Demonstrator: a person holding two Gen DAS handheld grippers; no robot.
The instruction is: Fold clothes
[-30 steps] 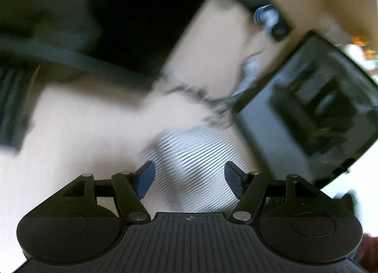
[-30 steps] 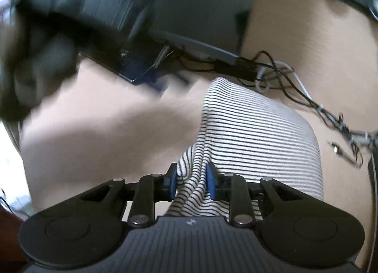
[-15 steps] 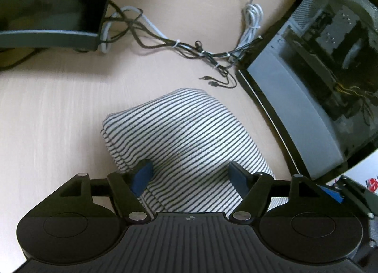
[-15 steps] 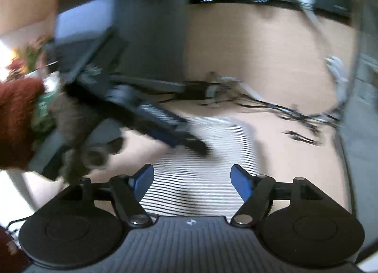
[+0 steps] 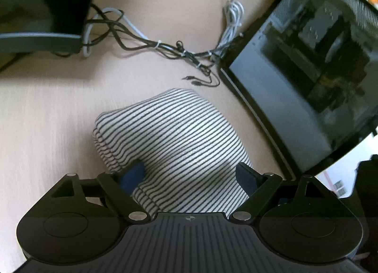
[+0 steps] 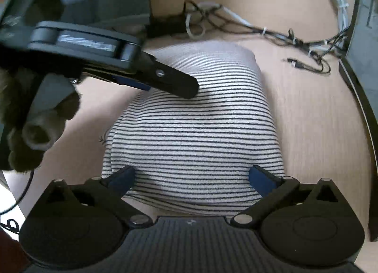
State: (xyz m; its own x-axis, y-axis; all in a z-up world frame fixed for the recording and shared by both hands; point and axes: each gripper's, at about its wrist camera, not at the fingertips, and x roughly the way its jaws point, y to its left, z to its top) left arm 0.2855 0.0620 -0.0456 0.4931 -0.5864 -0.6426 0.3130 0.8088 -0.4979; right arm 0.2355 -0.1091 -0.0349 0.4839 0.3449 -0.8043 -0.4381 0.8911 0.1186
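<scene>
- Both grippers, left gripper [image 5: 190,175] and right gripper [image 6: 192,177], spread wide, gripping nothing.
- Striped garment [image 6: 196,128] lies folded compact on desk [image 5: 47,112].
- Fold looks finished; next likely pressing flat or setting aside.

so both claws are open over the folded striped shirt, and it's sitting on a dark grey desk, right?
Not grey: the desk is light wood, as the left wrist view shows. The rest holds: left claw and right claw are both open over the folded striped shirt.
</scene>
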